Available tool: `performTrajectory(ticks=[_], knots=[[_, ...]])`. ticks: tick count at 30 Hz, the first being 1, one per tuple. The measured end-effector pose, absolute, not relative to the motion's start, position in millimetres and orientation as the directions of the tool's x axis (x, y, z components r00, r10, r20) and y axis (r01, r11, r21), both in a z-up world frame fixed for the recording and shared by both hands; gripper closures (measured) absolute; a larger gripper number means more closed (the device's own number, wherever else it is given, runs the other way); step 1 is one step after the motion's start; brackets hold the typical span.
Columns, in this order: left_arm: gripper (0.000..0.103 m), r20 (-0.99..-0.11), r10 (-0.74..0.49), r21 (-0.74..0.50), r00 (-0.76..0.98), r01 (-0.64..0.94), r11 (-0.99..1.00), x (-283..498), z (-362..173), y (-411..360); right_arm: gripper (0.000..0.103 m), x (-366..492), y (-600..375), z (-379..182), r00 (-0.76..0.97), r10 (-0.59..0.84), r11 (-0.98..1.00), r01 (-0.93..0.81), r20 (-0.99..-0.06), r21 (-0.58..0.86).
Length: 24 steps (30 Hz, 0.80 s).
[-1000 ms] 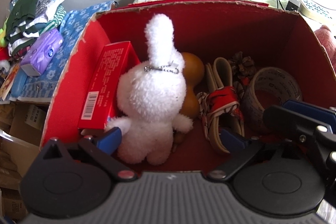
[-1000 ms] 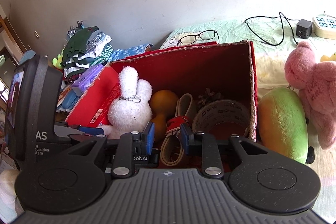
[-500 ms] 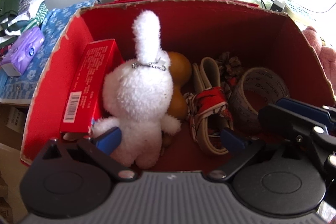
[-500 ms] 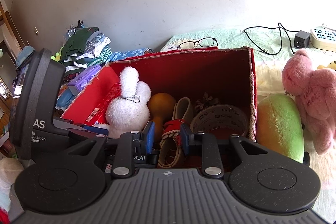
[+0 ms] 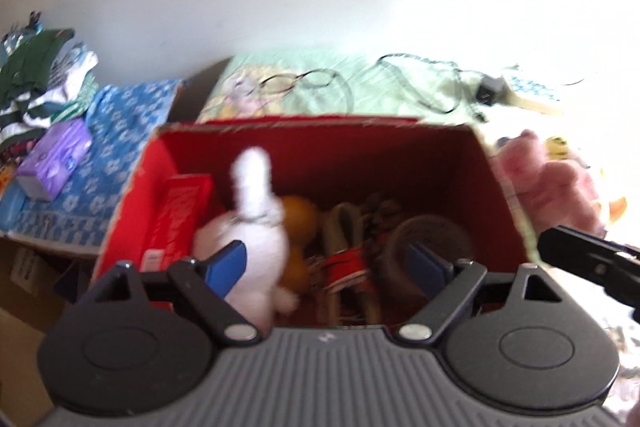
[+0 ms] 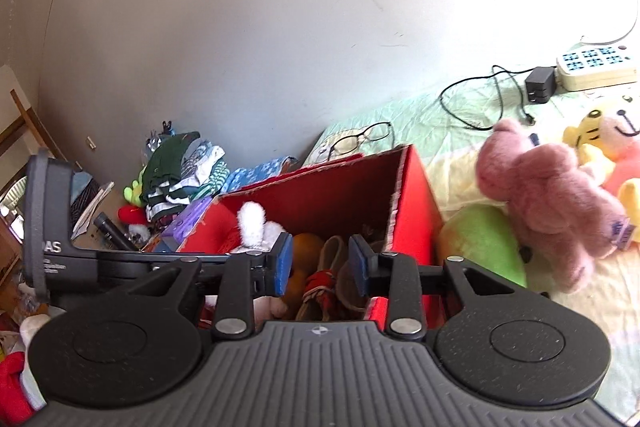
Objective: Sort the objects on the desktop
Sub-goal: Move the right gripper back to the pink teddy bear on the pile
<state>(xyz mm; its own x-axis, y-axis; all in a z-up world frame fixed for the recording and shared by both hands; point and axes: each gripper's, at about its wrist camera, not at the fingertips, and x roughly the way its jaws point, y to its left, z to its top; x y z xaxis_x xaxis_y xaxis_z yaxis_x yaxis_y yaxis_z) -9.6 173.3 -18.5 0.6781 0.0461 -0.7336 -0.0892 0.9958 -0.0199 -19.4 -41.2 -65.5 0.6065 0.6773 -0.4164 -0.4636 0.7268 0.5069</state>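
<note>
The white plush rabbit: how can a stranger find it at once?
Look into the open red cardboard box on the bed. The white plush rabbit stands there between a flat red carton and an orange gourd; it alone is fluffy white, one ear upright.

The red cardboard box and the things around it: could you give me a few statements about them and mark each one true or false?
1. A white plush rabbit lies inside the red cardboard box. True.
2. The pink plush bear sits inside the box. False: it lies outside, on the bedding to the box's right.
3. A green and yellow plush mango rests against the outside of the box. True.
4. The black-framed eyeglasses are in the box. False: they lie on the bedding behind it.
5. The right gripper clamps a toy. False: nothing is between its fingers.
</note>
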Motion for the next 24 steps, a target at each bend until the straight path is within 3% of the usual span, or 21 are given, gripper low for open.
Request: performTrajectory(ticks=[5,11,24], knots=[[0.016,-0.685,-0.075,-0.067,0.725,0.04,0.997,-15.0,1.2,111.8,0.068,-9.4,-98.3,-75.3,0.654,0.614,0.77,-0.375,-0.442,0.516],[0.016,-0.696,-0.2,-0.113,0.689,0.17,0.979,-5.3,0.0,35.2,0.068,1.3,-167.5,-90.6,0.685,0.556,0.804,-0.299,-0.471,0.514],[0.015,-0.782,-0.207,-0.136,0.588,0.163,0.977,19.8,-57.2,-42.1,0.068,47.2,-239.3,-104.4,0.619,0.624,0.759,-0.337,-0.476,0.557]])
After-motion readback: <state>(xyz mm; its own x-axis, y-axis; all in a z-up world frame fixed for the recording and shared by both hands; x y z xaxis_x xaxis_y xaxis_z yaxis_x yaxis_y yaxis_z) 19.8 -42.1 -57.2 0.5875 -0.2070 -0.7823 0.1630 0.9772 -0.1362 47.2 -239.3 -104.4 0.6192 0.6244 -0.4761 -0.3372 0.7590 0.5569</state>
